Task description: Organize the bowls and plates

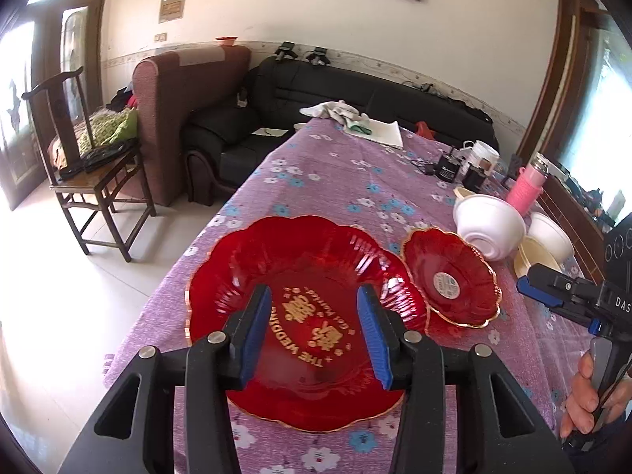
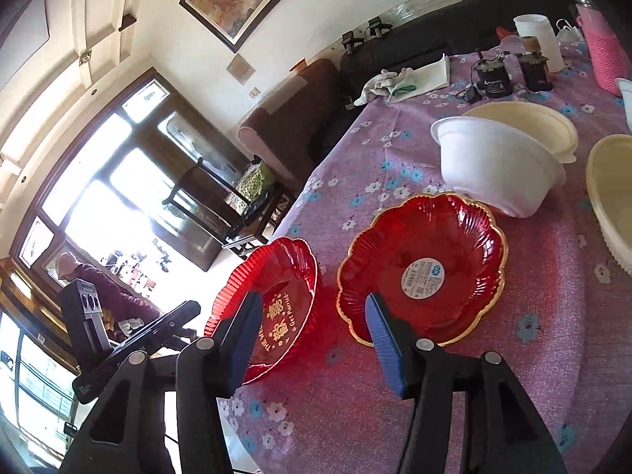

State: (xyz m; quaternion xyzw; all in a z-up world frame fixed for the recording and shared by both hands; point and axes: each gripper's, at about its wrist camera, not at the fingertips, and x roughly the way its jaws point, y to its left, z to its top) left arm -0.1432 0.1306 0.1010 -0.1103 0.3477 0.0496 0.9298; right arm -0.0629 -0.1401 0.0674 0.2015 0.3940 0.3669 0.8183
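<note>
Your left tongs hover spread above the large red plate (nothing gripped). Your right tongs, also spread, point toward the small red plate, probably to stack it.

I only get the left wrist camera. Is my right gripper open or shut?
Observer: Open. The right gripper has its fingers spread and holds nothing.
Operator: What's in front of it?
Observer: The small red plate, just beyond one fingertip.
Operator: Is anyone else in the room?
Observer: Yes, a person in a maroon coat over by the big window.
</note>
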